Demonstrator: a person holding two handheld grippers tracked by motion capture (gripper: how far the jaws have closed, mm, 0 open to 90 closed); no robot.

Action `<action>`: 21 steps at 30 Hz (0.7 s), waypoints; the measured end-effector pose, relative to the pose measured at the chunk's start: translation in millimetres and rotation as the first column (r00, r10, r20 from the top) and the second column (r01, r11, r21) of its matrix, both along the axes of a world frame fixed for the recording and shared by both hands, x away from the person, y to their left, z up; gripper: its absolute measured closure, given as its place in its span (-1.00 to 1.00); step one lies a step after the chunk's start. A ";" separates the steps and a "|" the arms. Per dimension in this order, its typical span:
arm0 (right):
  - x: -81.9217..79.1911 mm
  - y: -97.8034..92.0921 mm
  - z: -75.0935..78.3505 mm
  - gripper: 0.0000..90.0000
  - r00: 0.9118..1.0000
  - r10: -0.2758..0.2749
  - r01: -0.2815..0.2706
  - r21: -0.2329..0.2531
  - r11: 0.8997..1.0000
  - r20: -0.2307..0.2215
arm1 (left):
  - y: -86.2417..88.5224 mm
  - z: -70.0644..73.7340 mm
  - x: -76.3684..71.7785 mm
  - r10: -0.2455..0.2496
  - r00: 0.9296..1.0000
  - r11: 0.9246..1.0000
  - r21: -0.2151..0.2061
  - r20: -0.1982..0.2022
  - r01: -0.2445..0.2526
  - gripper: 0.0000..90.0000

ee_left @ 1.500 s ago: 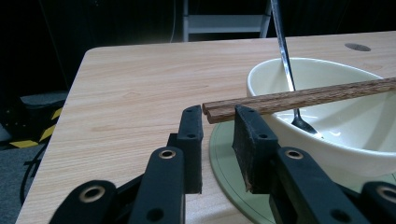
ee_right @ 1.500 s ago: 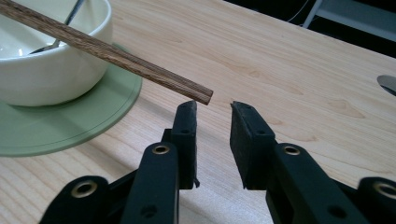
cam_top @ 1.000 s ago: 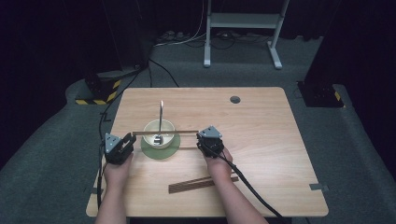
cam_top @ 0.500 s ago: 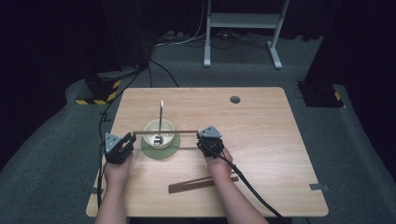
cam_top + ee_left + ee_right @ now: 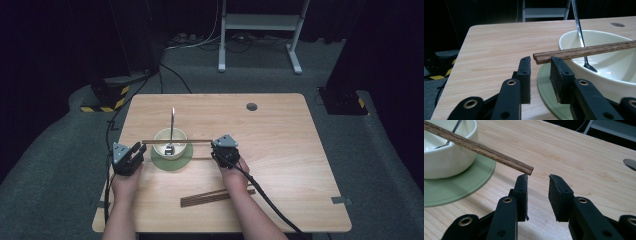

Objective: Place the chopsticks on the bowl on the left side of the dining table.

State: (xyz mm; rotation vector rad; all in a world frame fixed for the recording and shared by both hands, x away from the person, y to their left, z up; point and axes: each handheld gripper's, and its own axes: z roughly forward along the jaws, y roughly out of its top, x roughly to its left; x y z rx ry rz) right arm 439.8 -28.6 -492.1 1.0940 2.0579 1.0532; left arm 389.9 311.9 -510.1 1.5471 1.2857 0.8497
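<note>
Step in hand: a pair of chopsticks (image 5: 176, 142) lies across the rim of the bowl (image 5: 170, 143); both grippers sit just off its ends with nothing in them, so I judge the pair has been set down as a bridge and let go.
Left hand-held gripper (image 5: 540, 67): released, jaws apart, the chopsticks' left tip just ahead of the gap and untouched.
Right hand-held gripper (image 5: 537, 185): released as well, jaws spread, the right tip hanging just above and ahead of its left jaw.
Bowl: cream, standing on a green saucer (image 5: 172, 161) near the table's (image 5: 280, 140) front left; a metal spoon (image 5: 171, 126) leans in it, handle pointing away from the person.
Second pair of chopsticks (image 5: 215, 197): flat on the table near the front edge, beside the right forearm.
Next move: probably drawing both grippers clear without nudging the balanced pair, then turning the right one down to the second pair, which calls for a low, flat pinch against the wood.
</note>
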 end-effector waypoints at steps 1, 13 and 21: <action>0.1 0.0 -0.1 0.53 1.000 0.000 0.000 0.000 1.000 0.002 | -0.4 0.0 0.0 0.003 1.000 1.000 0.003 0.002 -0.003 0.53; -1.6 1.7 -0.2 0.44 1.000 0.000 0.000 0.002 1.000 -0.012 | -1.0 0.2 -0.8 0.001 1.000 1.000 0.000 -0.002 -0.001 0.48; -21.0 -17.9 7.9 0.15 1.000 0.026 -0.026 0.022 0.999 0.003 | -7.6 5.3 -13.3 0.004 0.999 0.999 0.032 -0.037 -0.003 0.21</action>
